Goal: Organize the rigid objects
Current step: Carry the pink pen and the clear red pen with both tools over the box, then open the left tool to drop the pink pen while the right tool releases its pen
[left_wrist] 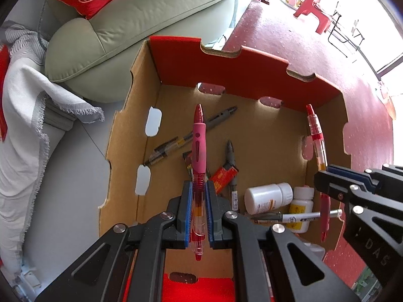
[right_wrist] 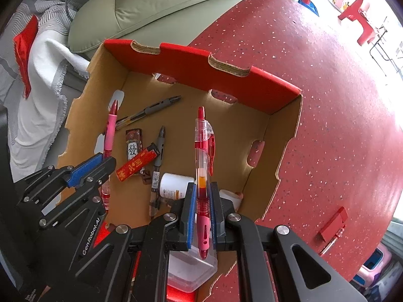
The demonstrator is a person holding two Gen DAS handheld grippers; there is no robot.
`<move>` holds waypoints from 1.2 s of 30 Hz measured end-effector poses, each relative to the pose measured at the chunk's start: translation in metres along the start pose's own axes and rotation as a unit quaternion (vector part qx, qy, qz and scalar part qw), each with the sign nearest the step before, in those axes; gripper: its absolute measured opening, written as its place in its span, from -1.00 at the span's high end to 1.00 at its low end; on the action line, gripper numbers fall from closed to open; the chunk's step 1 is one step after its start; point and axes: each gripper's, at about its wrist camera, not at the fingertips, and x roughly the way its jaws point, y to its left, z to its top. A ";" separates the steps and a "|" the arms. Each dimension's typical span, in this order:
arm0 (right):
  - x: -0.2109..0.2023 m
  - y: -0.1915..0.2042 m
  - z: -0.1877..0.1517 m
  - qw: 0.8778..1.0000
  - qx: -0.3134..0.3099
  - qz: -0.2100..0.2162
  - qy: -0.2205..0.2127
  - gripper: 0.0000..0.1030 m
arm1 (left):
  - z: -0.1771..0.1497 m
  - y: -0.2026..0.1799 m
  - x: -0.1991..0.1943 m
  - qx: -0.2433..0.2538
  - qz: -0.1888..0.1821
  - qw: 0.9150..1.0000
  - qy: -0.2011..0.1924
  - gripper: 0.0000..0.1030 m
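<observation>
In the left wrist view, the left gripper point(left_wrist: 199, 214) is closed on a pink-grip pen point(left_wrist: 198, 151), which points to 12 o'clock above the open cardboard box point(left_wrist: 252, 73). At 3 o'clock the right gripper point(left_wrist: 325, 176) clamps a red clip pen point(left_wrist: 317, 141) near the right wall of the box. On the box floor, a grey pen point(left_wrist: 216, 118) lies at 12 o'clock from the left gripper, and two white bottles point(left_wrist: 267, 197) lie at 3 o'clock from it. In the right wrist view, the right gripper point(right_wrist: 202, 209) is closed tight on the red clip pen point(right_wrist: 203, 151), which stands along the fingers with its clip end toward 12 o'clock. At 9 o'clock the left gripper point(right_wrist: 100, 166) holds the pink-grip pen point(right_wrist: 110, 130). Between them a red lighter point(right_wrist: 137, 164) lies on the box point(right_wrist: 201, 65) floor. The box rests on a red speckled table point(right_wrist: 327, 100), and a green sofa point(right_wrist: 156, 5) is at 11 o'clock.
</observation>
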 end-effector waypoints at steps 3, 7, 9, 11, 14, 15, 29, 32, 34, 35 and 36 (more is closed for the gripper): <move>0.002 0.000 0.005 1.000 0.002 -0.001 -0.001 0.79 | 0.005 0.001 0.004 -0.002 0.002 1.000 0.003 0.80; 0.005 0.000 0.009 1.000 0.002 -0.005 0.001 0.79 | 0.008 0.001 0.012 -0.003 0.004 1.000 0.008 0.80; 0.008 0.000 0.009 1.000 0.003 -0.007 0.005 0.79 | 0.009 0.000 0.015 -0.004 0.005 1.000 0.012 0.79; 0.011 -0.001 0.010 1.000 0.006 -0.008 0.009 0.79 | 0.009 -0.002 0.018 0.000 0.008 1.000 0.013 0.78; 0.014 -0.003 0.009 1.000 0.011 -0.001 0.014 0.79 | 0.005 -0.006 0.020 0.008 0.015 1.000 0.015 0.01; 0.014 -0.003 0.009 1.000 0.010 0.000 0.015 0.79 | 0.004 -0.006 0.019 0.008 0.019 1.000 0.012 -0.39; -0.018 -0.033 -0.014 1.000 0.024 0.000 -0.016 -0.95 | -0.008 0.012 0.013 -0.011 0.024 1.000 0.014 -0.99; -0.023 -0.048 -0.031 0.998 0.053 0.010 -0.016 -0.95 | -0.012 0.010 0.009 0.003 0.028 1.000 0.008 -0.99; -0.025 -0.059 -0.043 0.997 0.078 0.018 -0.014 -0.95 | -0.017 0.006 0.006 0.009 0.029 1.000 0.002 -0.99; -0.028 -0.067 -0.053 0.995 0.092 0.022 -0.013 -0.95 | -0.019 0.003 0.002 0.010 0.026 1.000 0.000 -0.99; -0.029 -0.072 -0.060 0.994 0.103 0.024 -0.012 -0.95 | -0.020 0.001 0.001 0.012 0.025 1.000 -0.001 -0.99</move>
